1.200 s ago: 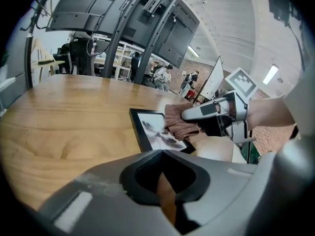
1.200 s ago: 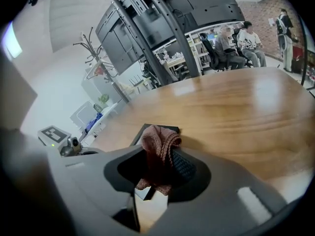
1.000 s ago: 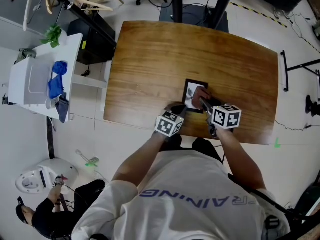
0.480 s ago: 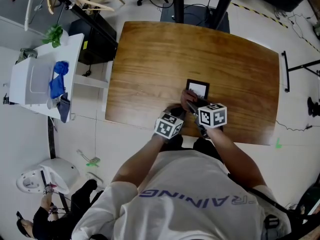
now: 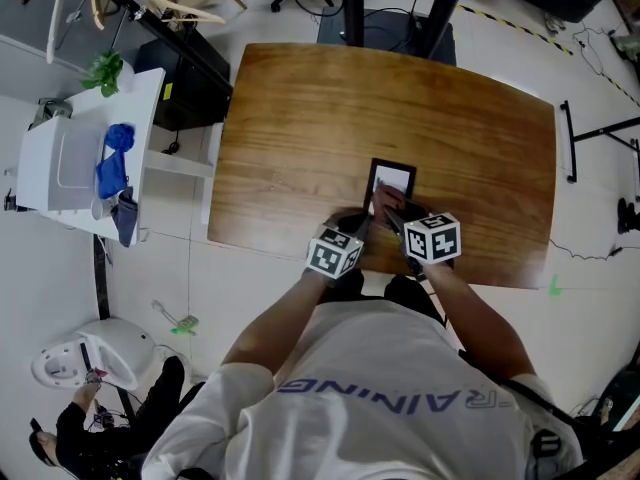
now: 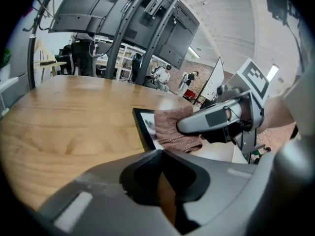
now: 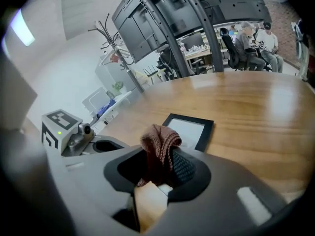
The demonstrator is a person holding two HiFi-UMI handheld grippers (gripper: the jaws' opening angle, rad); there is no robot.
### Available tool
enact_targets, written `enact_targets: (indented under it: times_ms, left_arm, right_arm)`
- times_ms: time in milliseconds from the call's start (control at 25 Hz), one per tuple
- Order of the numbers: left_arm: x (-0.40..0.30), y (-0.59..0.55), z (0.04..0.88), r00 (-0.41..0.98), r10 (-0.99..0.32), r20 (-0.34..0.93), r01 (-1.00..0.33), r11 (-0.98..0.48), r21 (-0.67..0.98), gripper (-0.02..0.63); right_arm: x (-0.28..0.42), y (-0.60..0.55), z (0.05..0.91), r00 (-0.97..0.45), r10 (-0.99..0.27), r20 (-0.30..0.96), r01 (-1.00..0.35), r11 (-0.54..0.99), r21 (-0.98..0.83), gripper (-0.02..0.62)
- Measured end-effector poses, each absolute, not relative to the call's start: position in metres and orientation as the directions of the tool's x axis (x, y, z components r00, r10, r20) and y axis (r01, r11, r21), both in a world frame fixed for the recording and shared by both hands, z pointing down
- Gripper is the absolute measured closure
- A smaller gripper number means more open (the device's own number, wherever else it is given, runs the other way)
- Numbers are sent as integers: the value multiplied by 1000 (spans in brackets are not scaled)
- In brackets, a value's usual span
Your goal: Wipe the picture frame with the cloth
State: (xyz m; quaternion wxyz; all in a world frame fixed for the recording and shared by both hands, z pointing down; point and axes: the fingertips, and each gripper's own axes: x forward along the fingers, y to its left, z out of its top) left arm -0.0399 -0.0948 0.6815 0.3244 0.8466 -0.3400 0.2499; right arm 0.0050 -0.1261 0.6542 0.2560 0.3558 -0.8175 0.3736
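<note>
The black picture frame (image 5: 392, 181) lies flat on the wooden table (image 5: 300, 118), near its front edge. My right gripper (image 5: 393, 211) is shut on a bunched brown knitted cloth (image 5: 387, 201), which rests on the near half of the frame. In the right gripper view the cloth (image 7: 160, 142) sticks up between the jaws, with the frame (image 7: 190, 129) just beyond. My left gripper (image 5: 357, 220) sits at the frame's near left corner, jaws together with nothing seen between them. The left gripper view shows the frame's edge (image 6: 143, 127), the cloth (image 6: 173, 130) and the right gripper (image 6: 220, 123).
A white side table (image 5: 70, 158) with a blue rag (image 5: 113, 158) stands left of the table. Black monitor-stand posts (image 5: 352, 3) rise at the far edge. A person (image 5: 95, 433) crouches on the floor at lower left. The table's front edge runs just under both grippers.
My right gripper drew the cloth from the middle of the frame toward its near left end, then shifted slightly back to the right. The left gripper has barely moved.
</note>
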Motion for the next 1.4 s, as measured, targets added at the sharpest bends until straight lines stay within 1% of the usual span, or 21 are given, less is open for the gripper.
enact_targets:
  times_ms: [320, 520, 680, 920, 1080, 1160, 1240, 1400]
  left_arm:
    - [-41, -97, 681, 635, -423, 646, -744, -558, 367, 601]
    - [-42, -97, 680, 629, -431, 647, -750, -554, 360, 601]
    - [-42, -98, 681, 625, -440, 645, -756, -548, 358, 601]
    - [-40, -97, 683, 625, -434, 649, -756, -544, 365, 601]
    - [-38, -91, 683, 634, -414, 653, -745, -553, 373, 601]
    - [-37, -89, 684, 635, -408, 656, -742, -559, 370, 601]
    - [-37, -91, 678, 634, -427, 645, -744, -563, 359, 601]
    - [-47, -115, 634, 641, -525, 559, -756, -557, 343, 601]
  right_arm:
    - [38, -114, 655, -587, -421, 692, -795, 462, -394, 471]
    - [51, -105, 647, -561, -450, 695, -806, 487, -335, 471]
    - [66, -103, 653, -550, -474, 687, -825, 435, -360, 471]
    - [74, -121, 659, -537, -504, 677, -837, 420, -351, 469]
    - [75, -135, 659, -523, -522, 674, -841, 443, -310, 469]
    - [73, -141, 655, -532, -535, 656, -835, 457, -306, 471]
    - [74, -146, 641, -554, -567, 609, -827, 457, -327, 471]
    - [88, -152, 592, -566, -660, 494, -824, 442, -354, 471]
